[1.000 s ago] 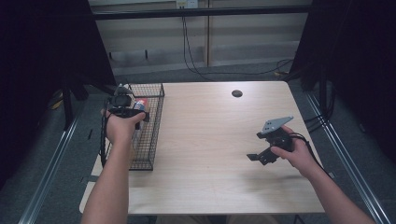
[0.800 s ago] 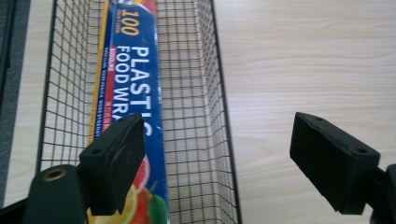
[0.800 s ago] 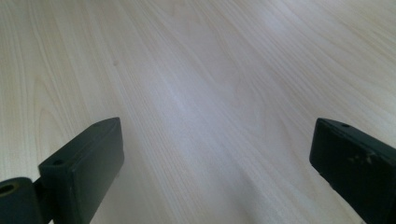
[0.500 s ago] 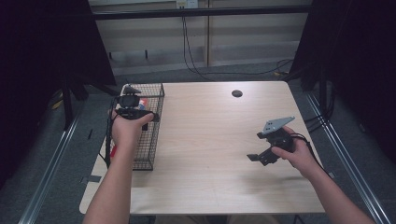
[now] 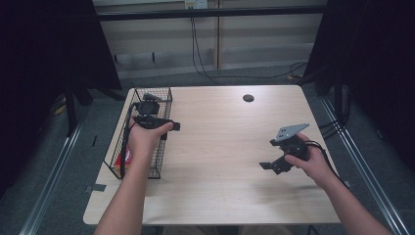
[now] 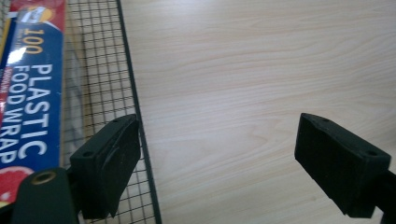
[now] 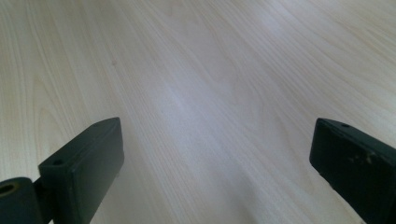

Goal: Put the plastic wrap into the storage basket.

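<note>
Basket [image 5: 117,161], black wire, sits at table's [image 5: 225,196] left edge; plastic food wrap box [image 6: 28,93] lies flat inside it, so placement looks done. Left gripper [image 5: 164,126] hovers over the basket's right rim, jaws wide apart, holding nothing. Right gripper [image 5: 268,165], near the right edge, jaws also spread and empty above bare wood. Remaining: withdrawal only, by my reading.

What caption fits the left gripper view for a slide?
Open left gripper above the wire basket edge, a box of plastic food wrap lying inside, bare wooden table alongside.
</note>
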